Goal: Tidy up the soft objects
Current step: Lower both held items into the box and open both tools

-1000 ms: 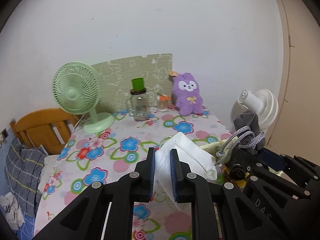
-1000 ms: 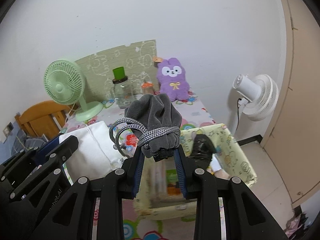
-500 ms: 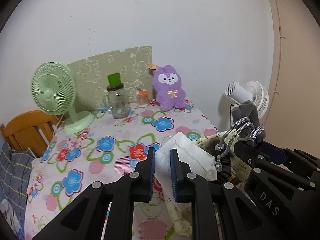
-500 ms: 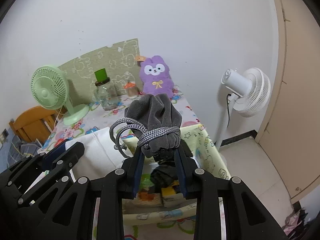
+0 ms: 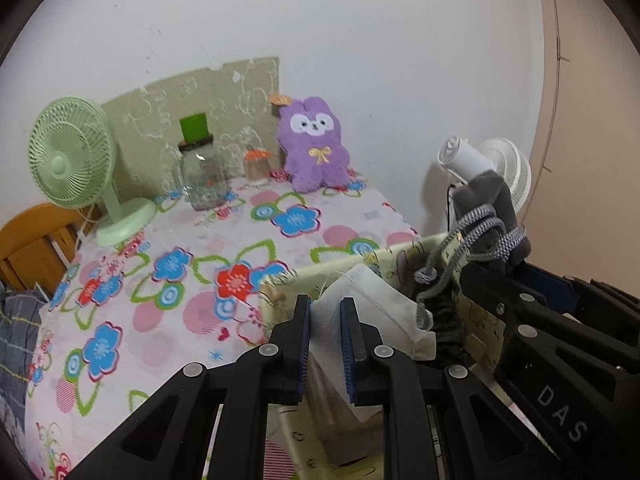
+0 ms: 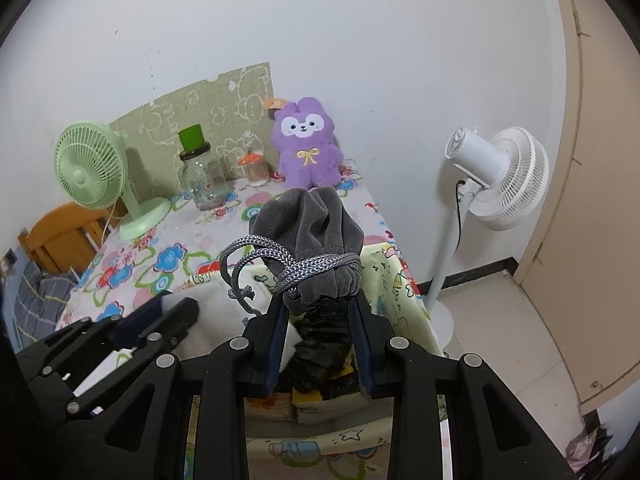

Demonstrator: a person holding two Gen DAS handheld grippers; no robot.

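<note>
I'm carrying both items over the yellow fabric bin (image 6: pixel 396 280), left gripper (image 5: pixel 325 312) pinching the white cloth bag (image 5: pixel 376 304), right gripper (image 6: pixel 320 312) clamping the grey drawstring pouch (image 6: pixel 316 232); next I'd lower them inside its rim and release.

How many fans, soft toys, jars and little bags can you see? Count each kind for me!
Fans: 2, the green fan and the white fan
Soft toys: 1, the purple plush
Jars: 2, the glass jar and the small jar
Bags: 2, the grey pouch and the white pouch
Total: 7
</note>
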